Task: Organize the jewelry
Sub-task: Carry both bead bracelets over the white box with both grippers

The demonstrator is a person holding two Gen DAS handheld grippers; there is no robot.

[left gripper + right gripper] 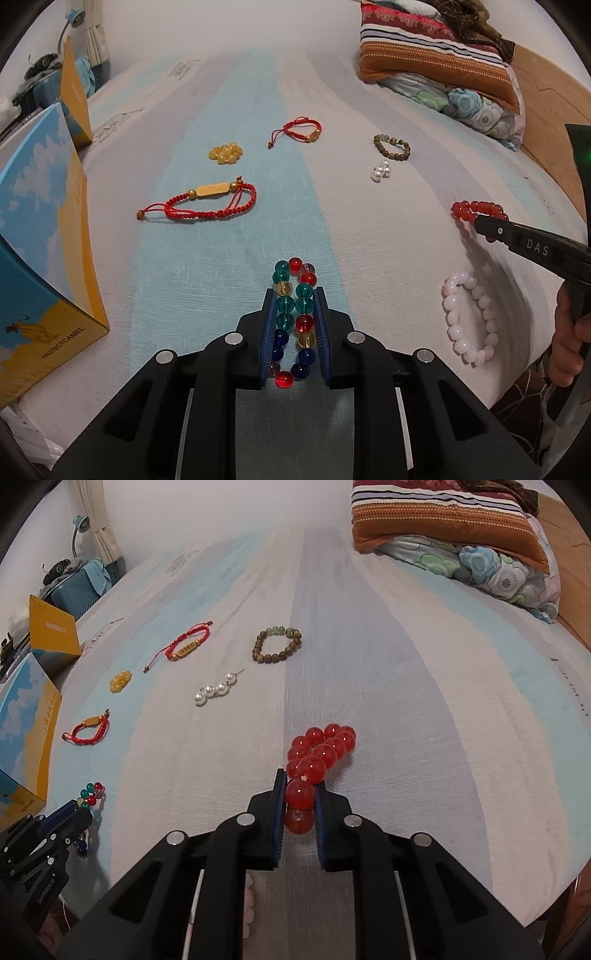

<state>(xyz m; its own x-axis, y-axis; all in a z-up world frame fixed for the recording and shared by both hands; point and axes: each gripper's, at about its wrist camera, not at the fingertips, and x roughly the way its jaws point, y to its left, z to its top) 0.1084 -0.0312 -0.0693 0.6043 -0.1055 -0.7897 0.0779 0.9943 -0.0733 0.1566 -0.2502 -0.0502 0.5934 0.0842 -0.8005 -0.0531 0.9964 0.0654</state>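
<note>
Left wrist view: left gripper (pixel 295 295) jaws clench multicolored bracelet (pixel 293 295); right gripper (pixel 300 782) jaws clench red bracelet (pixel 319 751).

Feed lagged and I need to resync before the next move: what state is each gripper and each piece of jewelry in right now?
left gripper: shut on multicolor bead bracelet.
right gripper: shut on red bead bracelet.
pink bead bracelet: lying free on the bed.
pearl strand: lying free.
brown bead bracelet: lying free, round.
yellow bead cluster: lying free, bunched.
near red cord bracelet: lying free.
far red cord bracelet: lying free.
</note>
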